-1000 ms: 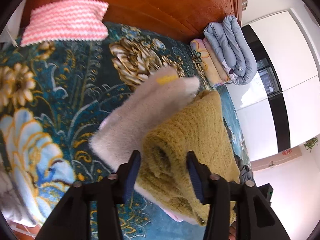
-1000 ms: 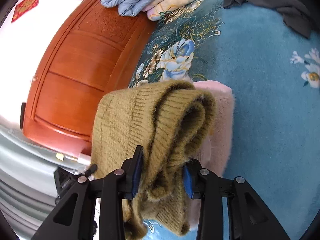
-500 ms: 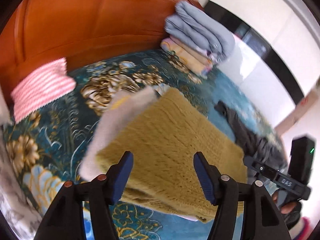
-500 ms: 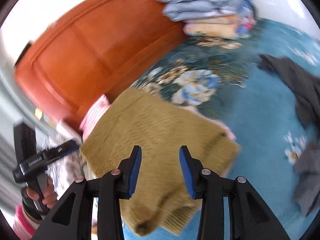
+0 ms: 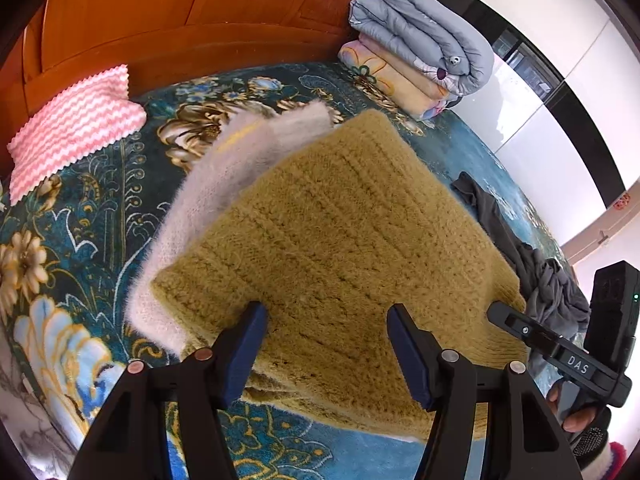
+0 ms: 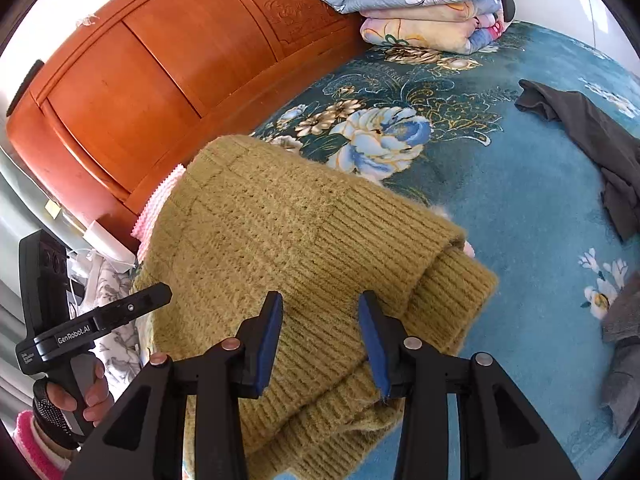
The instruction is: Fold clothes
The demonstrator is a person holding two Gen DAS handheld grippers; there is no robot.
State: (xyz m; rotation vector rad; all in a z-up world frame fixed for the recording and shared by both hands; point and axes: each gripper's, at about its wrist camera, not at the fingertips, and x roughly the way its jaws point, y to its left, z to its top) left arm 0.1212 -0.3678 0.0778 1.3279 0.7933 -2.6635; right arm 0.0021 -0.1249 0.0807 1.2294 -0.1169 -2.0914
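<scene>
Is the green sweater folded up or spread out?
Folded. The green sweater lies in stacked layers, its doubled edge showing at the right, on the pink sweater.

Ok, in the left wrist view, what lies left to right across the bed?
Pink zigzag-knit cloth → fluffy pale pink sweater → folded olive-green knit sweater → crumpled dark grey garment.

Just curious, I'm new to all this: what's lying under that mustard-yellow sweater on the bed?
Under the folded mustard sweater lies a fluffy pale pink garment, sticking out along its far and left edges. Both rest on the floral bedspread. How far the pink piece reaches underneath is covered.
</scene>
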